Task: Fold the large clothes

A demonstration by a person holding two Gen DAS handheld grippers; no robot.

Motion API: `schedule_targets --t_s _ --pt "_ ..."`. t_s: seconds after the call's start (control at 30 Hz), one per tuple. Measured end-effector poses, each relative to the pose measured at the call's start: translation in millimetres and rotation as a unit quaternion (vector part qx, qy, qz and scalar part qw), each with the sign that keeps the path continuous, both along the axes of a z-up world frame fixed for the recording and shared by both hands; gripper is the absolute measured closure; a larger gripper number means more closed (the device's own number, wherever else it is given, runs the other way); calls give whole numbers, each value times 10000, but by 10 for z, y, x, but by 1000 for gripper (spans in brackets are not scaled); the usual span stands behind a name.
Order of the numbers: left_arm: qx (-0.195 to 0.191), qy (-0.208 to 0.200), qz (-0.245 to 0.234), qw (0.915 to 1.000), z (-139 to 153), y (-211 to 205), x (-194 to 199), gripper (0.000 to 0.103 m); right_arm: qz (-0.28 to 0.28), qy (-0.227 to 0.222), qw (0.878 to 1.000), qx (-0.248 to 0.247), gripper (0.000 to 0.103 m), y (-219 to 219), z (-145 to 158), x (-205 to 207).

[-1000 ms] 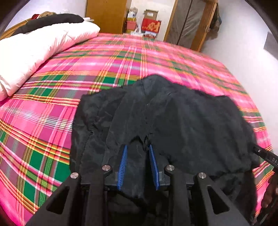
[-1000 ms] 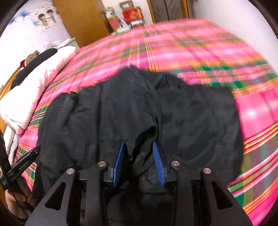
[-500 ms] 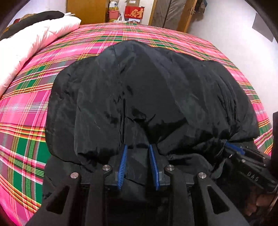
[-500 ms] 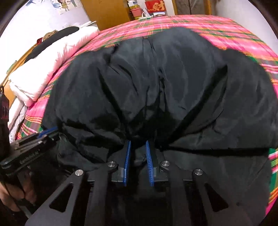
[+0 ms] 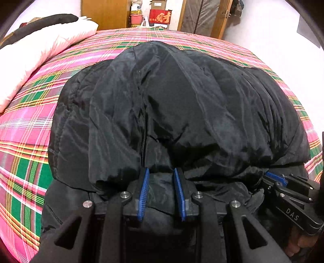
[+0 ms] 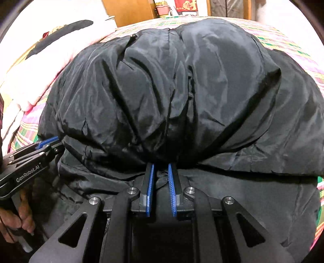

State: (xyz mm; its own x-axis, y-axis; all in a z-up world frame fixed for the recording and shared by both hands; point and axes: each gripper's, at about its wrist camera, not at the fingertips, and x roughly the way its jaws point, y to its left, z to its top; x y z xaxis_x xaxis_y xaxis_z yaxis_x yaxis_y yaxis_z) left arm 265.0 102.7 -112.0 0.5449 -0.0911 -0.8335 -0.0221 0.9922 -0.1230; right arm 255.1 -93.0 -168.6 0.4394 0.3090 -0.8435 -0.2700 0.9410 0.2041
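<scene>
A large black, shiny padded jacket (image 5: 182, 113) lies on a bed covered by a pink, green and yellow plaid sheet (image 5: 26, 129), its far part doubled over the near part in a puffed fold. The left gripper (image 5: 161, 182), its blue-padded jaws narrow, pinches a bunch of the folded edge. The right gripper (image 6: 161, 174), jaws nearly together, clamps a thinner pleat of the same edge. A white quilt (image 5: 40, 50) lies along the bed's left side; a red box with a gold character (image 5: 160, 17) stands beyond the bed's far end.
</scene>
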Motion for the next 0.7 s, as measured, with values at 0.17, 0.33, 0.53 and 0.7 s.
schedule_targets --t_s 0.17,0.33,0.53,0.7 --pt "-41 -59 29 10000 47 -38 -92 75 -86 91 9999 -19 89 9 209 -65" --pt "9 -35 43 10000 172 -39 -147 76 -138 -211 9995 205 87 40 504 -319" --pt "56 -265 -63 9996 457 -67 -363 76 -34 -151 9997 162 87 168 419 -439" --pt "85 39 -213 9997 284 -117 -375 76 -105 141 9997 165 87 159 185 -343"
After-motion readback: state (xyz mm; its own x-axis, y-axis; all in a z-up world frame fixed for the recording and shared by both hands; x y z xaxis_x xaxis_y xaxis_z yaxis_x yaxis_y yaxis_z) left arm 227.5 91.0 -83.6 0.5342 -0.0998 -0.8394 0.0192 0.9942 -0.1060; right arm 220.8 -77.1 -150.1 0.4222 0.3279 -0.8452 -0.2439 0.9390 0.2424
